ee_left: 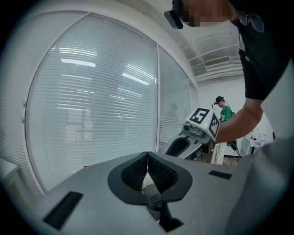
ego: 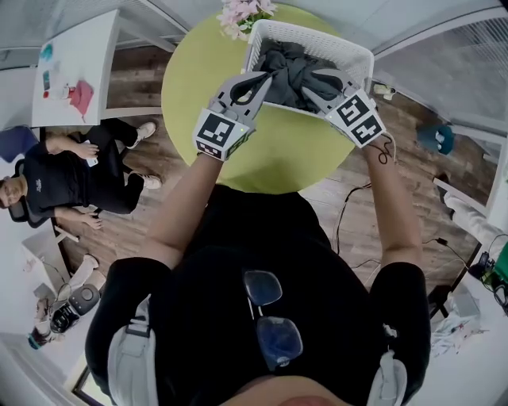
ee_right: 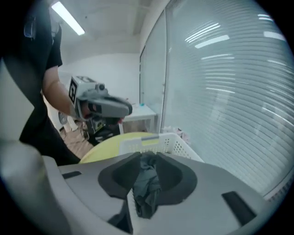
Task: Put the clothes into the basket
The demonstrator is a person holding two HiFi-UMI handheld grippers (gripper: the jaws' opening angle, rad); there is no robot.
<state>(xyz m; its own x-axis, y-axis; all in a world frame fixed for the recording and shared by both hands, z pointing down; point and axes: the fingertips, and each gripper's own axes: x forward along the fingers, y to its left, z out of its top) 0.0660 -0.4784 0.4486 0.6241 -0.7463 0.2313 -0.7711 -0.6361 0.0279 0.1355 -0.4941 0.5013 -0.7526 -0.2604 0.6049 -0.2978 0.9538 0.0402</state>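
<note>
Basket (ego: 361,59): white, perforated, at the far edge of a round green table (ego: 198,87), with a heap of dark grey clothes (ego: 290,67) inside.
Left gripper (ego: 252,82): over the basket's near rim, jaws pressed together on a fold of grey cloth.
Right gripper (ego: 319,83): above the basket, jaws pinched on a hanging bunch of dark grey cloth.
Markings: black-and-white square markers (ego: 216,131) on each gripper's cube.
Beside the basket: pink flowers (ego: 242,16), just by its left corner.
</note>
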